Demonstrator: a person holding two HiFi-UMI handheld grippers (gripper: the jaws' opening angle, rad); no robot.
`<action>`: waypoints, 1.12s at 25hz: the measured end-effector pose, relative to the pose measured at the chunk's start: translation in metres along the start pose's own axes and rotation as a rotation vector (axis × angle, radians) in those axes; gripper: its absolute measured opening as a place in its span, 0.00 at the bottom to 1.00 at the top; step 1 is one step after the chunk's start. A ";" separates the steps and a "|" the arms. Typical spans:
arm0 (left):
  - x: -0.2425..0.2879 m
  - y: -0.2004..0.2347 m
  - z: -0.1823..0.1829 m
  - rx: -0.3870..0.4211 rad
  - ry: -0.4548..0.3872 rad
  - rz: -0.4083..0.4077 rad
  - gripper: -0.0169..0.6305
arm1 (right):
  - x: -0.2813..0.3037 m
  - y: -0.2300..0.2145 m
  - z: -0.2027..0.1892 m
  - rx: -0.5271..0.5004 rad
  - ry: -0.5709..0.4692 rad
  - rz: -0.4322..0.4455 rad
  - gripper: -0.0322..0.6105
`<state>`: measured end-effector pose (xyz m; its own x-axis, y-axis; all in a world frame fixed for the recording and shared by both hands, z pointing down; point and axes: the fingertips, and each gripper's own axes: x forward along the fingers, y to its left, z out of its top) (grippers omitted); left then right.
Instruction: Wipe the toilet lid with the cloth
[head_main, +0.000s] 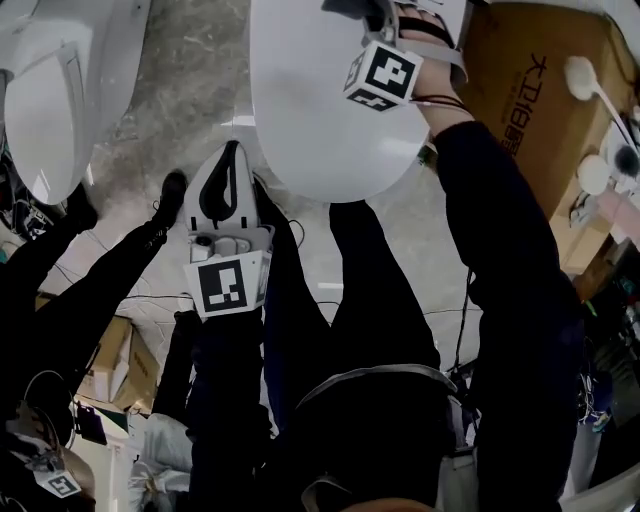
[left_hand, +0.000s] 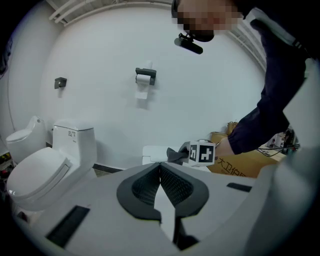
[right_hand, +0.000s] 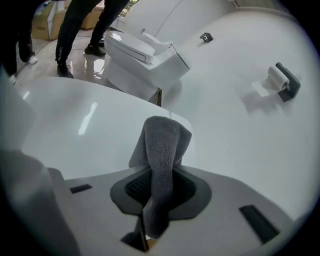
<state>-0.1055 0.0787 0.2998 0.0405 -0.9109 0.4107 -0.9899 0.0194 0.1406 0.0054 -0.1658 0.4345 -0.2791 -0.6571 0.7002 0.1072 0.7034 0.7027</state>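
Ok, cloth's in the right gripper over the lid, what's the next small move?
Probably press the cloth down onto the toilet lid and begin a stroke: the right gripper is shut on it above the white lid, and contact isn't clear.

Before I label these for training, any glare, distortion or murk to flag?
Right gripper view: a glare streak on the toilet lid, cloth sharp. Left gripper view: fisheye bend, black corners. Head view: dark clothing loses detail against the bright toilet lid.
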 end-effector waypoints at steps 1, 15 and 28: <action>-0.001 0.003 0.000 -0.009 -0.001 0.018 0.05 | 0.012 -0.005 0.003 -0.018 -0.005 -0.007 0.16; -0.011 0.019 -0.013 -0.048 0.014 0.125 0.05 | 0.083 0.008 0.023 -0.176 0.018 0.048 0.16; -0.011 0.013 0.005 -0.017 -0.016 0.029 0.05 | 0.006 0.096 0.029 -0.155 0.012 0.194 0.15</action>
<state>-0.1198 0.0866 0.2928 0.0094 -0.9165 0.4000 -0.9881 0.0530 0.1445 -0.0134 -0.0940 0.5023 -0.2273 -0.5174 0.8250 0.3035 0.7673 0.5649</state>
